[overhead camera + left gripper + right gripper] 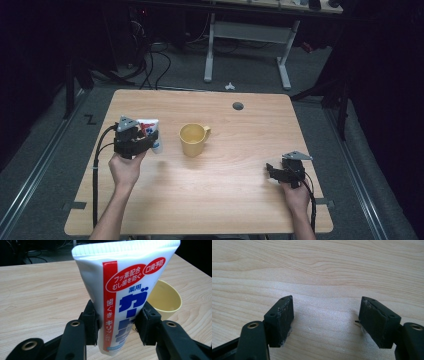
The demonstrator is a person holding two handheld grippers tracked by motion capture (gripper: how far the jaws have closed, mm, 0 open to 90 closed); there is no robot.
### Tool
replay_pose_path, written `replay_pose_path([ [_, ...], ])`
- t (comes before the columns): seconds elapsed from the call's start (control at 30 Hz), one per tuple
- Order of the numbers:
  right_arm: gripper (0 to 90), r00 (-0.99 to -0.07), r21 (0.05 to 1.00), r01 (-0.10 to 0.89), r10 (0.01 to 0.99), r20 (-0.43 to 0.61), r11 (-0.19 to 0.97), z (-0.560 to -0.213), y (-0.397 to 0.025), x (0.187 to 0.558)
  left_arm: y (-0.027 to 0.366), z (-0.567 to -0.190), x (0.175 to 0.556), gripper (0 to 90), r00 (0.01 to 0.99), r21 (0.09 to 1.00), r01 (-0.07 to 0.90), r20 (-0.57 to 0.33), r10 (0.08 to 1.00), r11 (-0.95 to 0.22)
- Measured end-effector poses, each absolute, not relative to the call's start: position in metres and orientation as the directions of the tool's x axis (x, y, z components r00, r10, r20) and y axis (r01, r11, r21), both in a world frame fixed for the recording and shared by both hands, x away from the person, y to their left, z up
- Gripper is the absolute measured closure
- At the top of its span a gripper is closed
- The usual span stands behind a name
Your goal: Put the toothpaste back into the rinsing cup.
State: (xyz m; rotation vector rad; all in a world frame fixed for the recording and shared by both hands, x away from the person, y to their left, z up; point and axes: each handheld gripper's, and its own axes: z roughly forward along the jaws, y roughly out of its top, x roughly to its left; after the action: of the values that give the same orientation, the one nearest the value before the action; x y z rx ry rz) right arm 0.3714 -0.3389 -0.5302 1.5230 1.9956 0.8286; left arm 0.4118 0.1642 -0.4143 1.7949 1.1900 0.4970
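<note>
Toothpaste tube (120,297) sits pinched upright in my left gripper (117,322), crimped end up, yellow cup (166,298) just beyond it, probably its destination. My right gripper (325,320) rests spread over bare desk (317,270).

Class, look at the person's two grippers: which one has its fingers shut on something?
The left gripper: its fingers clamp a white toothpaste tube beside the yellow cup. The right gripper is open over bare table.

I'm seeing the table (240,200) lit from overhead while its surroundings are sinking into darkness, glare is washing the toothpaste tube (125,272), and near jaws are blurring
</note>
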Motion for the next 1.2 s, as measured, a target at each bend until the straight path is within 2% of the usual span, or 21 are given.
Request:
replay_pose_path([
  [1.2, 28.2, -0.256, 0.720, 0.667, 0.966, -0.021, 0.193, -0.530, -0.339, 0.371, 0.132, -0.375, 0.417, 61.5, 0.556, 0.875, 0.454, -0.129, 0.821, -0.170],
])
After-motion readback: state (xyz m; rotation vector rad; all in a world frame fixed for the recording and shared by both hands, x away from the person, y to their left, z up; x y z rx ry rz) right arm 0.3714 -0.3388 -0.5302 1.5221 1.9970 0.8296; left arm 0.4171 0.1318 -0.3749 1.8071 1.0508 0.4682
